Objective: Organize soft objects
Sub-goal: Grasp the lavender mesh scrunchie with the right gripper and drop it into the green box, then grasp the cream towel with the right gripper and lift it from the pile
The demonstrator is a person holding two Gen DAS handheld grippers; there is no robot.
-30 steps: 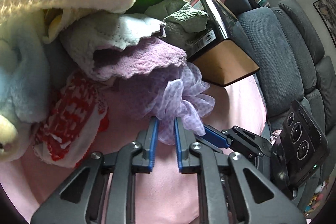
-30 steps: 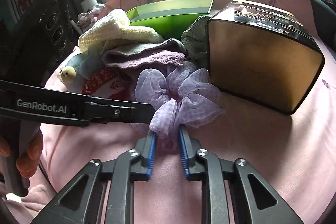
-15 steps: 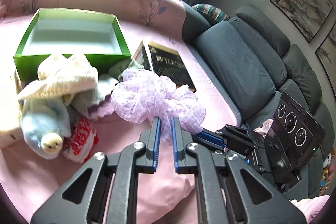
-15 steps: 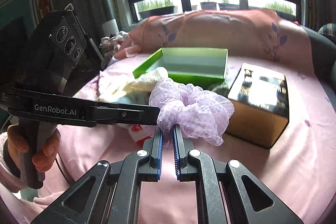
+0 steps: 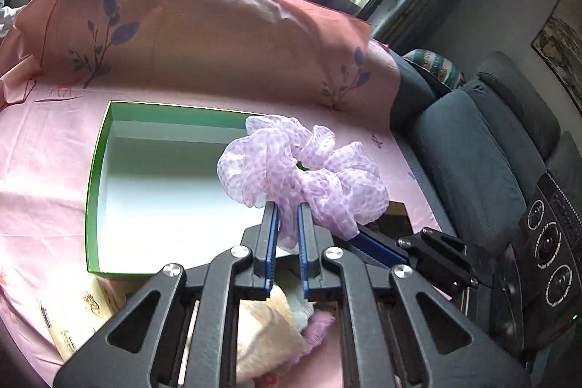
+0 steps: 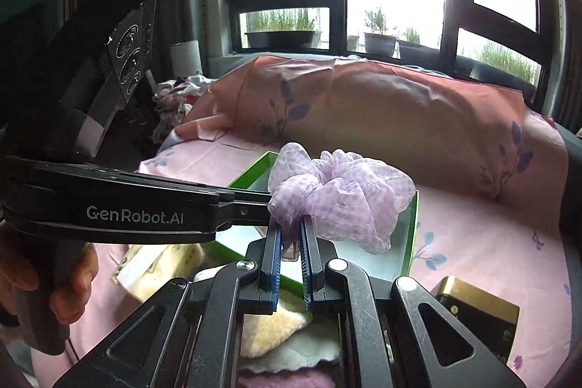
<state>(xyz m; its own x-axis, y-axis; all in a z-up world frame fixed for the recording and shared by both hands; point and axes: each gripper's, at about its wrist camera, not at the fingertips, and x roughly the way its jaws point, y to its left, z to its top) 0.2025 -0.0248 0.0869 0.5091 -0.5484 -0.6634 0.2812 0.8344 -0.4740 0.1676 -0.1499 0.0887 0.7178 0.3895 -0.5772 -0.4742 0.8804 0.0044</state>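
A sheer lilac scrunchie [image 5: 302,166] [image 6: 342,199] hangs in the air above the open green box [image 5: 95,191] [image 6: 411,235]. My left gripper [image 5: 287,210] is shut on its lower edge. My right gripper [image 6: 291,224] is shut on the same scrunchie from the other side. In the right wrist view the left gripper [image 6: 260,199] reaches in from the left to the fabric. In the left wrist view the right gripper [image 5: 367,237] comes in from the right under the scrunchie. The box's white inside holds nothing that I can see.
Below the fingers lies a pile of cream and pink cloths [image 5: 269,326] [image 6: 271,324]. A gold and black box [image 6: 476,311] sits on the pink sheet at the right. A pink pillow [image 5: 203,35] lies behind, a grey sofa [image 5: 483,177] to the right. A person's hand [image 6: 72,282] grips the left handle.
Both grippers have risen with the scrunchie, from the pile on the bed to above the green box. The right jaws closed tighter on the fabric.
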